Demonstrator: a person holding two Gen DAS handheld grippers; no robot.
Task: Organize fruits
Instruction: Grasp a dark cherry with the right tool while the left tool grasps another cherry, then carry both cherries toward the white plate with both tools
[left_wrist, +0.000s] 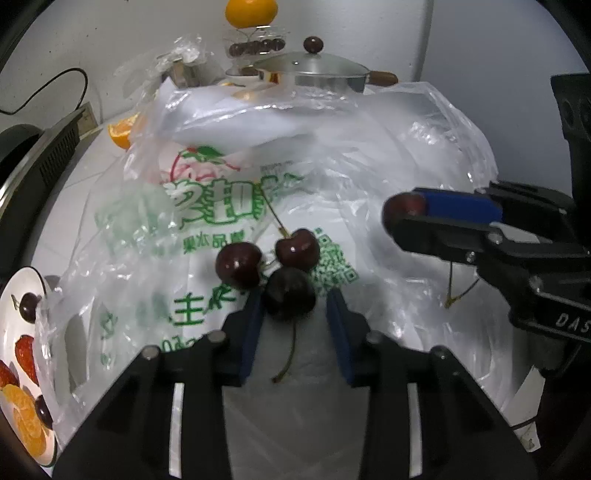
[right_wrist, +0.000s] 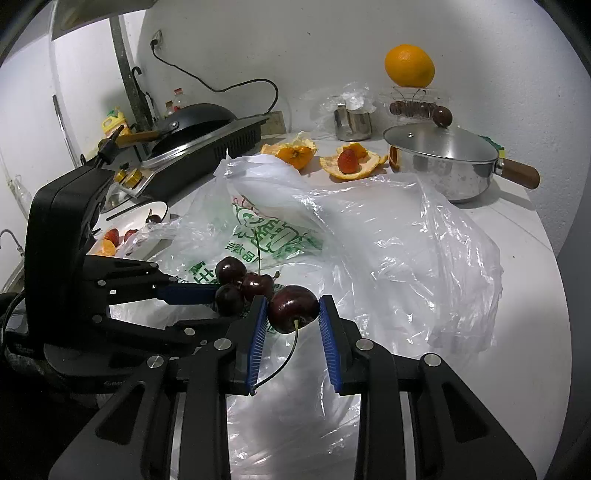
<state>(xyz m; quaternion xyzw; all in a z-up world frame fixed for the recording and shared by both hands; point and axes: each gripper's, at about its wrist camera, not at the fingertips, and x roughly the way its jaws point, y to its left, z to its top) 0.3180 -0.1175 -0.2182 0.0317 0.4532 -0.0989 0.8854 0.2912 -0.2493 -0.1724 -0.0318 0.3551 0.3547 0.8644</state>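
Observation:
My left gripper (left_wrist: 295, 295) is low over a printed plastic bag (left_wrist: 221, 206), jaws around a dark cherry (left_wrist: 290, 293). The left pad touches the cherry, and a thin gap shows at the right pad. Two more cherries (left_wrist: 238, 264) (left_wrist: 297, 247) lie just beyond it on the bag. My right gripper (right_wrist: 293, 306) is shut on another dark cherry (right_wrist: 293, 308), whose stem hangs down between the fingers. In the left wrist view the right gripper (left_wrist: 397, 218) hovers to the right above the bag. The right wrist view shows the left gripper (right_wrist: 225, 306) beside it, among the cherries.
A plate (left_wrist: 14, 295) with cherries, strawberries and orange segments sits at the left. A lidded steel pot (right_wrist: 443, 162) stands behind the bag, near an orange (right_wrist: 409, 65) on a stand. Orange peels with a strawberry (right_wrist: 349, 162) lie nearby. A black pan on a cooker (right_wrist: 199, 129) fills the back left.

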